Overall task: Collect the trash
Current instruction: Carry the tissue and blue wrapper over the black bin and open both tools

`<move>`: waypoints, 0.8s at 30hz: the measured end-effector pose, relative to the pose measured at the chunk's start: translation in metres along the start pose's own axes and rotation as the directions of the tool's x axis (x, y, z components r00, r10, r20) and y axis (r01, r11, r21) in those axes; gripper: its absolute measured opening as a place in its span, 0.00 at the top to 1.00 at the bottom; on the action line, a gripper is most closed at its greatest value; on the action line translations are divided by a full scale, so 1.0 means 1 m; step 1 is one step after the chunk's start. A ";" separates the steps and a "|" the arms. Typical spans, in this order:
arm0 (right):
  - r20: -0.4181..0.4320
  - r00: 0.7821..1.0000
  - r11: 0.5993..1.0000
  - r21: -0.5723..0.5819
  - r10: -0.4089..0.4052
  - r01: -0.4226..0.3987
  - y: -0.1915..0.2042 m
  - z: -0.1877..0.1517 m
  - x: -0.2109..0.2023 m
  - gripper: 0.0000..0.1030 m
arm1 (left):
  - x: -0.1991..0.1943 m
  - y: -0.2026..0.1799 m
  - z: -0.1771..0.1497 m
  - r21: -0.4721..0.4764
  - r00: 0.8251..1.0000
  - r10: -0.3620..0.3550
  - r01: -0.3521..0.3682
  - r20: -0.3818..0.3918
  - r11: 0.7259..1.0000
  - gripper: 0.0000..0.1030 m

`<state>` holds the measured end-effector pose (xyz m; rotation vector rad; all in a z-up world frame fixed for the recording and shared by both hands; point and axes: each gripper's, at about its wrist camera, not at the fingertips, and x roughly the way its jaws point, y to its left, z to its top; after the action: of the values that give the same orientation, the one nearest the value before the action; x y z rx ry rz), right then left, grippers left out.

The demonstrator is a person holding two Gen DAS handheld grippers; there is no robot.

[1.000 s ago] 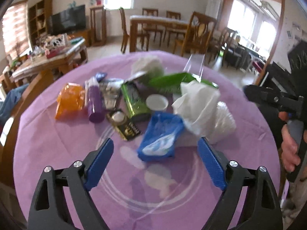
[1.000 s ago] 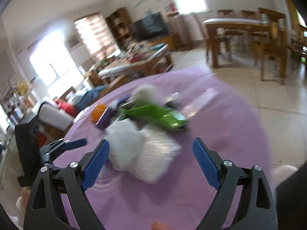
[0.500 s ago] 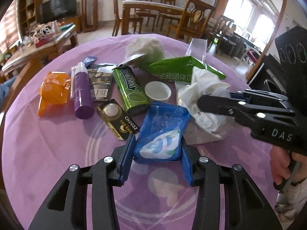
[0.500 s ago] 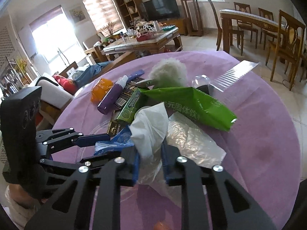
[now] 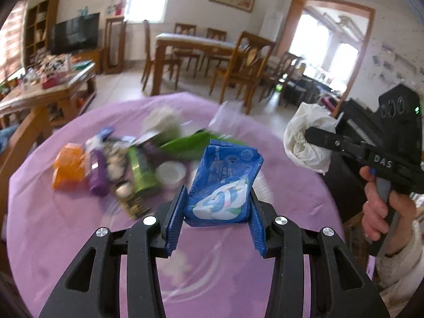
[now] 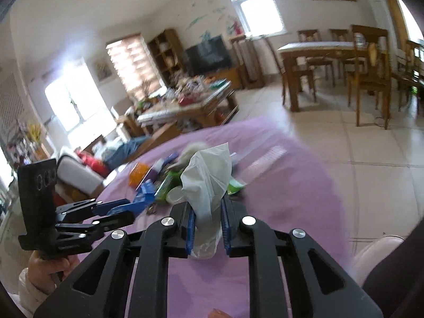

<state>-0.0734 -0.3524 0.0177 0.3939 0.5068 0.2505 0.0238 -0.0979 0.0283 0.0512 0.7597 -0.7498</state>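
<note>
Both tools are loaded and clear of the round table under its purple cloth [image 5: 53,225]. The left gripper [image 5: 216,214] has its blue pads pressed against the sides of a blue plastic tissue packet with a white flower print [image 5: 225,182], held up above the cloth. The right gripper [image 6: 206,225] is pinched nearly closed on a crumpled white plastic bag [image 6: 208,180], which stands up out of the fingers; from the left camera the same bag [image 5: 304,140] hangs in the air beyond the table's right edge. The collecting looks barely begun: two pieces are lifted, and no bin or trash container shows in either view, so where they go cannot be told. Left lying in a cluster on the cloth are an orange wrapper [image 5: 67,165], a purple tube-shaped bottle [image 5: 98,172], a green foil packet [image 5: 140,169], a round white lid [image 5: 171,173], a long green snack bag [image 5: 185,145] and a whitish fluffy wad [image 5: 161,118], all blurred. Half a second earlier both grippers were down at table level, closing on the packet and the bag; now each has risen with its catch and the pile has dropped away beneath them.
</note>
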 end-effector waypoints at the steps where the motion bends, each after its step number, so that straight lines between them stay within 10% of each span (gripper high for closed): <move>1: 0.024 1.000 1.000 0.015 -0.014 0.013 -0.010 0.001 -0.013 0.84 | 0.002 -0.012 0.006 0.014 1.000 -0.017 0.017 0.009 1.000 0.58; 12: 0.209 0.950 0.962 0.198 -0.231 0.190 -0.123 -0.005 -0.125 0.84 | 0.071 -0.153 0.046 0.145 0.970 -0.241 0.241 -0.020 0.960 0.58; 24: 0.256 0.861 0.867 0.371 -0.439 0.332 -0.215 -0.046 -0.203 0.84 | 0.171 -0.317 0.050 0.253 0.892 -0.420 0.451 -0.169 0.856 0.58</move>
<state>-0.2399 -0.5975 -0.0250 0.6223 0.2797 -0.2986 -0.0640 -0.4506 0.0248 0.1869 0.7695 -1.3010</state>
